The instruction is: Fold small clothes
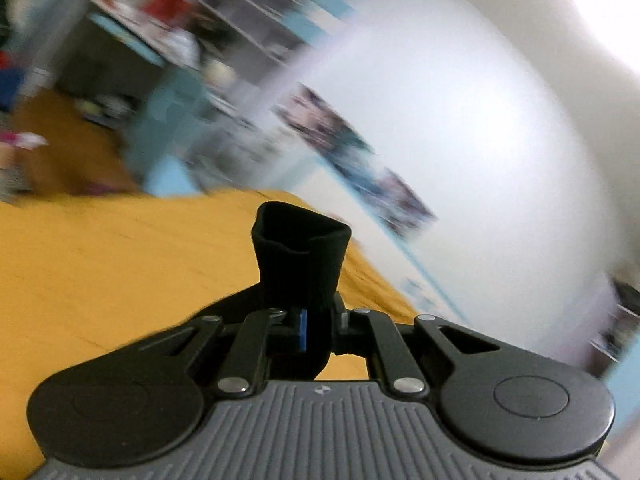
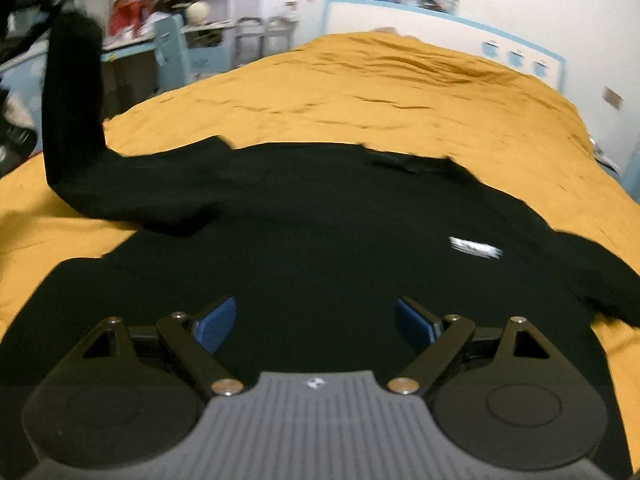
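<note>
Two grippers at work: left gripper (image 1: 318, 320) clamped on the sleeve cuff (image 1: 301, 248), lifted clear of the yellow bedspread (image 2: 360, 92), likely to fold inward. Right gripper (image 2: 316, 320) gapes empty above the black sweatshirt (image 2: 320, 216), spread flat.

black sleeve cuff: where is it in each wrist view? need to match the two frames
Left wrist: sleeve cuff at centre, pinched in the left gripper, open end facing the camera.
Right wrist: far left, the raised sleeve's top near the upper edge; the right gripper is open over the black top.
Shared landmark: mustard bedspread.
</note>
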{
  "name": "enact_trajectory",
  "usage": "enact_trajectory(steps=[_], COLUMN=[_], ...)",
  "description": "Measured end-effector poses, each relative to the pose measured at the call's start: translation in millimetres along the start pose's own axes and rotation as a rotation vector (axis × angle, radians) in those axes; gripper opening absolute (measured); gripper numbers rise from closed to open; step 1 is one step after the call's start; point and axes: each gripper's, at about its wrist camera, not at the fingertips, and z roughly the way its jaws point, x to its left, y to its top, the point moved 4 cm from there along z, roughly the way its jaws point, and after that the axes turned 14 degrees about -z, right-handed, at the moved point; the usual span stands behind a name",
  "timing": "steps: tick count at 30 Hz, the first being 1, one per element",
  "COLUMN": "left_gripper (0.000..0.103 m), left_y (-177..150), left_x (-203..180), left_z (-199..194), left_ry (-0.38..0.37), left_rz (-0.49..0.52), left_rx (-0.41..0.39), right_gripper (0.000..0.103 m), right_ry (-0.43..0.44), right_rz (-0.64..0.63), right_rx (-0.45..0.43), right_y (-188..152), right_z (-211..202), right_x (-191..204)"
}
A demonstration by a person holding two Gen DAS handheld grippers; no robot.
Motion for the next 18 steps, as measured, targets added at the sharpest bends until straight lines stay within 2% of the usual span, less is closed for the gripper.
enact_trajectory(steps=[4, 9, 11, 14, 18], left_gripper=[0.010, 0.010, 0.010, 0.010, 0.014], left_y=[-80.6, -194.9, -240.8, -317.5, -388.3], left_x=[-68.1, -109.0, -109.2, -91.1, -66.4], left_z=[52.7, 115.0, 136.3, 172.0, 204.8], left_ry=[-0.132, -0.198, -0.190, -0.114, -0.021], left_rz=[0.053, 0.091, 0.106, 0.175, 0.211], left_rx=[0.162, 0.364, 0.438, 0.546, 0.701], right_gripper=[0.083, 0.083, 0.083, 0.083, 0.083], right_ry=[-0.027, -0.065, -0.076, -0.095, -0.137], right_rz=[0.073, 0.142, 0.179, 0.237, 0.284], right_rx=[-0.002, 0.018, 0.023, 0.030, 0.063], right_y=[-26.8, -59.9, -71.1, -89.4, -110.8], right_z=[-15.1, -27.2, -29.8, -35.6, -37.5], right_x=[-40.7, -91.6, -110.5, -134.7, -157.6])
